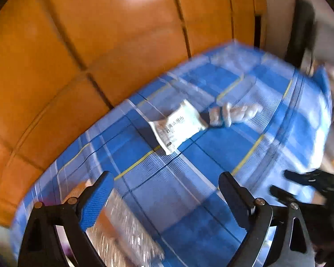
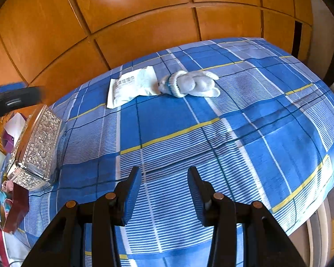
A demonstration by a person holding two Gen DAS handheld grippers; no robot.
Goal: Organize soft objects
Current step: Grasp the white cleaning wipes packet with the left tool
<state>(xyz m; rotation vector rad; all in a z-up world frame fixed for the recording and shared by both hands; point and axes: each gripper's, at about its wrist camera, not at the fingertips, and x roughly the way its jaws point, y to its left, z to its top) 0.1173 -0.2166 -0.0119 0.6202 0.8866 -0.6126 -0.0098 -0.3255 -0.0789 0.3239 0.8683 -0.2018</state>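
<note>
Left gripper point(image 1: 164, 200): jaws spread wide, nothing between them; view smeared, so fine detail is unreliable.
Right gripper point(image 2: 164, 197): jaws parted to a moderate gap, empty, hanging over the bed.
Bed point(image 2: 267, 146): blue plaid sheet with yellow lines; bare cloth directly under and ahead of both sets of jaws.
Embossed silver box point(image 2: 36, 149): at the bed's edge, to the left of the right jaws and near; in the left wrist view a glittering blur point(image 1: 122, 227) just ahead of the left jaws is probably the same box.
Wet-wipe packet point(image 2: 132, 86): white, printed, lying flat, well ahead of the right jaws and left of their centre line point(image 1: 178, 125).
Rolled glove point(image 2: 189, 84): white knit with blue cuff band, just right of the packet, touching or nearly touching its edge; straight ahead of the right jaws, far point(image 1: 231, 114).
Step in hand: judged as approach; neither soft item is gripped yet.
Next move calls for: a forward reach by the right gripper to the glove, jaws opened wider to span the bundle, then a firm close, since the knit will compress.
Backdrop: orange wooden wardrobe panels point(image 2: 144, 22) beyond the bed.
</note>
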